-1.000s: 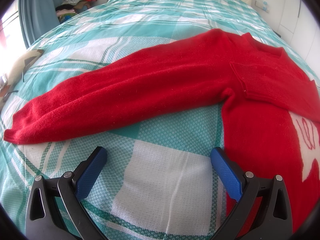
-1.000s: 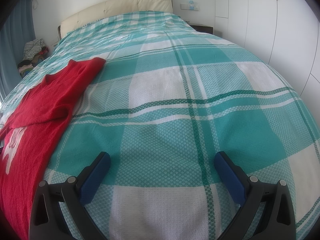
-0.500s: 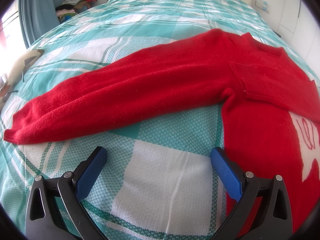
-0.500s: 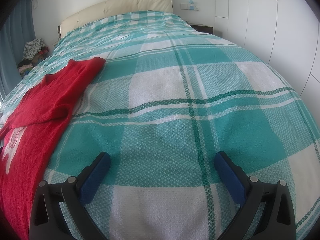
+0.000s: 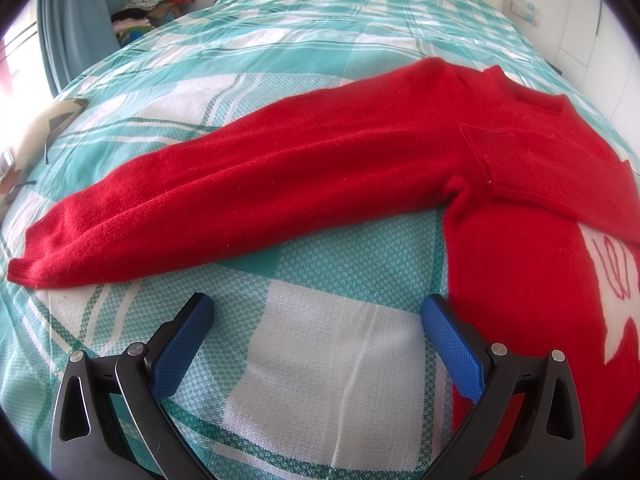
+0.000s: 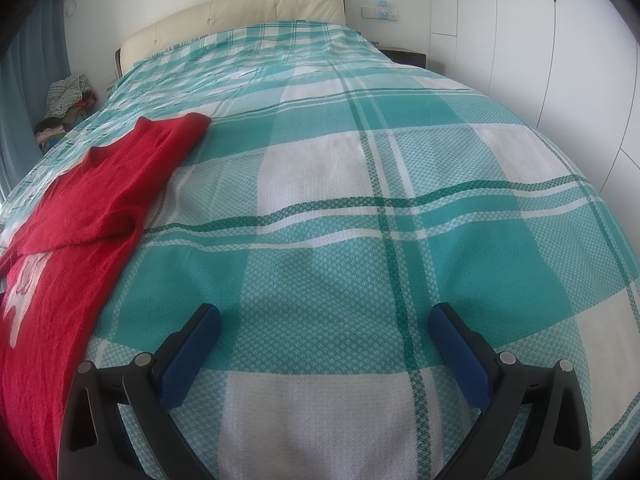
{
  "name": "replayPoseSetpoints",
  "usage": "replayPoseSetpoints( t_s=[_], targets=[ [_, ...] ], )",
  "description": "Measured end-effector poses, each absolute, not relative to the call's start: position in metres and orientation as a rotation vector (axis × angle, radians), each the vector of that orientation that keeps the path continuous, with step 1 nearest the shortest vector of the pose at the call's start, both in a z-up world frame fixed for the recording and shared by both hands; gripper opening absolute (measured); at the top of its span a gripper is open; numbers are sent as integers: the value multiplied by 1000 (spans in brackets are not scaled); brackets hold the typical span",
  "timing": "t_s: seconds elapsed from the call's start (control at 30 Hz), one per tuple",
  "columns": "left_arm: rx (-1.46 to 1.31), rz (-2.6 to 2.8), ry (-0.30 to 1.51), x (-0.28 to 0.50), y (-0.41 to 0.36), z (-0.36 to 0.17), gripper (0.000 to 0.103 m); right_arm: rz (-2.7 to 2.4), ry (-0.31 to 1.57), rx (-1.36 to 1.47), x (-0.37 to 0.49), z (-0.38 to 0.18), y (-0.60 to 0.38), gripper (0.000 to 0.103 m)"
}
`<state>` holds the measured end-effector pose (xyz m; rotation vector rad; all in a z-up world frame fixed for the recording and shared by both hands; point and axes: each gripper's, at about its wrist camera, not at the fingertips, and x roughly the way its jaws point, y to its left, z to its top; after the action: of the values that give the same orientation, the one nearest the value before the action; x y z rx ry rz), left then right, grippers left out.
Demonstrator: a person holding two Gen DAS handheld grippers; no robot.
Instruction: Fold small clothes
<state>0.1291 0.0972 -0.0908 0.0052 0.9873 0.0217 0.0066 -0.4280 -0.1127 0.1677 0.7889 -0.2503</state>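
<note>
A: Status, L to R?

B: Red sweater (image 5: 520, 184) is lying flat on bed (image 6: 360, 160). 1 sleeve (image 5: 224, 196) sticking out left, other sleeve (image 5: 560, 176) lying folded across chest. Left gripper (image 5: 316, 320) hovering spread, empty; right gripper (image 6: 324, 324) too.

A: Remaining?

B: Prob. 2nd sleeve, then body.

We see the red knitted sweater (image 5: 520, 184) lying flat on the teal-and-white checked bedspread (image 5: 312, 352) toward the bed's left edge, one sleeve (image 5: 240, 192) stretched leftward, the other folded across its chest.
</note>
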Motion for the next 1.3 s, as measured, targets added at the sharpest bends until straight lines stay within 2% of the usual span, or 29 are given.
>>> replayPoseSetpoints(
  t_s=[1.3],
  targets=[
    [6,19,987,129,97,-91,103,-250,790,168,6,-114,-426,103]
  ],
)
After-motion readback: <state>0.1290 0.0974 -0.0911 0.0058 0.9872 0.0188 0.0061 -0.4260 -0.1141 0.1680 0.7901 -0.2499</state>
